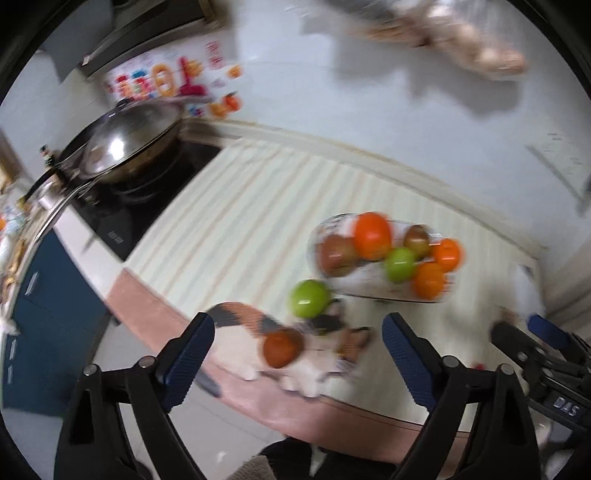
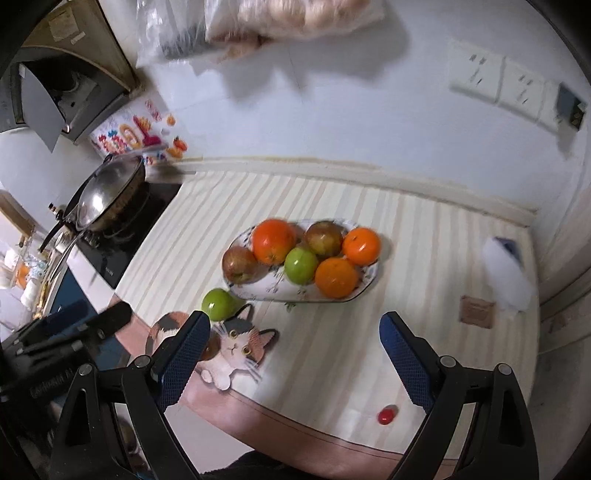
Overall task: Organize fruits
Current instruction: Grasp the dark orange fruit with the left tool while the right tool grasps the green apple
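Note:
A patterned oval plate (image 2: 258,291) on the striped counter holds several fruits: oranges (image 2: 274,240), a green apple (image 2: 301,264) and reddish-brown apples (image 2: 239,264). It also shows in the left wrist view (image 1: 364,284). A loose green apple (image 2: 218,304) (image 1: 309,298) lies beside the plate's near left end. A reddish fruit (image 1: 282,348) rests on a cat-shaped mat (image 2: 236,347). My left gripper (image 1: 298,363) is open and empty, above the mat. My right gripper (image 2: 293,360) is open and empty, in front of the plate.
A lidded wok (image 2: 105,194) sits on a black cooktop (image 2: 122,243) at the left. A small red object (image 2: 386,414) lies near the counter's front edge. A white object (image 2: 508,275) is at the right. Bags (image 2: 288,18) hang on the wall above.

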Demonstrator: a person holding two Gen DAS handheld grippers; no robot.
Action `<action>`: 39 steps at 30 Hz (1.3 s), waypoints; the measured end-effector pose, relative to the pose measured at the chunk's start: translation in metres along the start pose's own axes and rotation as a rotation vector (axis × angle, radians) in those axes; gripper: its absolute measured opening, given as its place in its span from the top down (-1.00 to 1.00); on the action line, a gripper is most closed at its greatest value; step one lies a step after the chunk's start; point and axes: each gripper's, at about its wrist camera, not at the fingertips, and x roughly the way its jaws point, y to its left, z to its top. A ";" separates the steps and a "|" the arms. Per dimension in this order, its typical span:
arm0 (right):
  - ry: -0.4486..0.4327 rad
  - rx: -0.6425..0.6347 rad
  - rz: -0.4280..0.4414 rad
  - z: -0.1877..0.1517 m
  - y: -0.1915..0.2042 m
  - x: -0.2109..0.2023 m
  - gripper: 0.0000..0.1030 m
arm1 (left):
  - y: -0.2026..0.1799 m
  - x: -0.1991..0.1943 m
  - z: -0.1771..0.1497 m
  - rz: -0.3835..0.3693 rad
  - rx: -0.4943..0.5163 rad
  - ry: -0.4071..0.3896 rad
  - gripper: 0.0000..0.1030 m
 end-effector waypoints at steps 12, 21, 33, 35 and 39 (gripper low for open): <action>0.272 0.088 0.153 -0.025 0.021 0.161 -0.85 | 0.038 0.138 -0.026 0.040 -0.059 0.307 -0.81; 0.310 0.123 0.126 -0.022 0.033 0.212 -0.85 | 0.030 0.207 -0.045 -0.072 -0.113 0.455 -0.07; 0.337 0.095 0.156 0.002 0.098 0.270 -0.80 | 0.087 0.203 -0.046 0.057 -0.196 0.394 -0.05; 0.348 0.090 0.154 0.002 0.110 0.284 -0.73 | 0.087 0.206 -0.044 0.056 -0.195 0.392 -0.05; 0.360 0.086 0.123 0.004 0.127 0.305 -0.39 | 0.087 0.207 -0.042 0.059 -0.186 0.387 -0.05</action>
